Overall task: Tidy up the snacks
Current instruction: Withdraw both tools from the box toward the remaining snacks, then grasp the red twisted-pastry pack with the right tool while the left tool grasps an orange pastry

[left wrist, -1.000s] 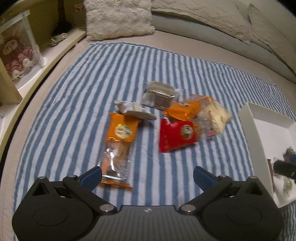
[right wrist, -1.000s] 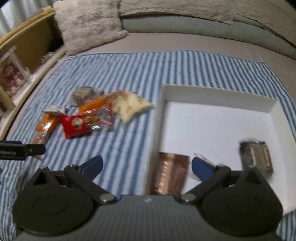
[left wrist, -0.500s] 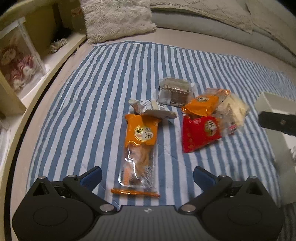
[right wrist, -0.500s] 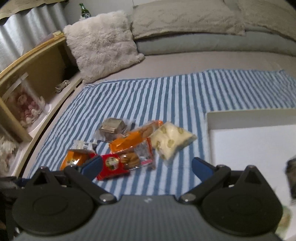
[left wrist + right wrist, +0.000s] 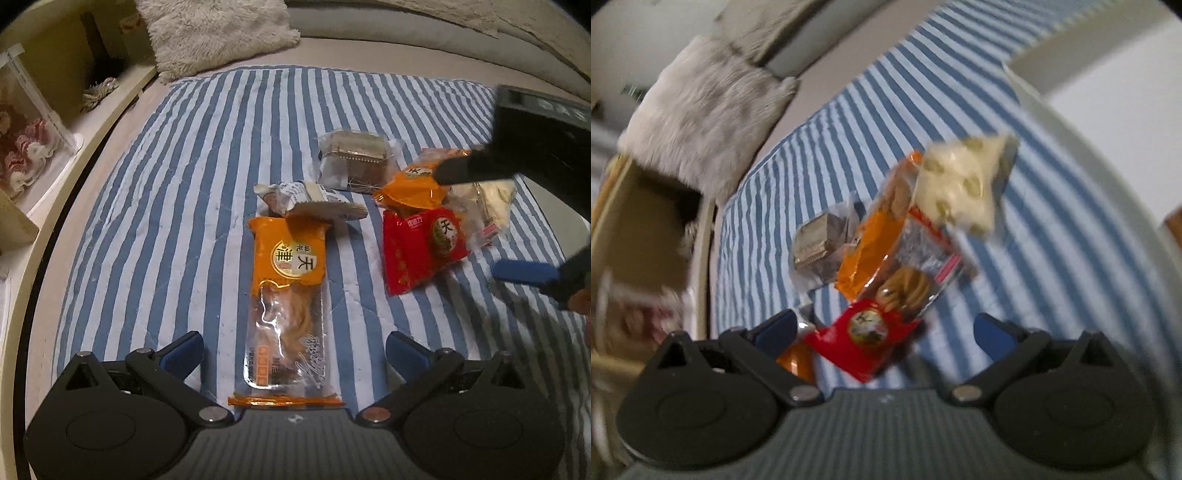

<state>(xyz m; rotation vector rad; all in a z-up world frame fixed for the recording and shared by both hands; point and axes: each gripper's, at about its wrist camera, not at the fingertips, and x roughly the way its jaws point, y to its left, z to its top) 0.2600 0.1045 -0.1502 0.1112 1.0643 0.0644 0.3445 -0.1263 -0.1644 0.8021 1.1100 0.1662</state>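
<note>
Left hand-held gripper (image 5: 294,347) is spread, straddling a long glossy orange-and-clear packet (image 5: 288,295) on the striped quilted cloth (image 5: 184,177). Right hand-held gripper (image 5: 884,332) is spread over a crinkled red packet (image 5: 866,338).

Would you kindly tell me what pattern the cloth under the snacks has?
Blue and white stripes on the cloth, clearest in the left wrist view.

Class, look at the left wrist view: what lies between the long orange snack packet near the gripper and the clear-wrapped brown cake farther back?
A small crinkled grey-white packet lies between them, overlapping the long orange packet's far end, short of the brown cake.
</note>
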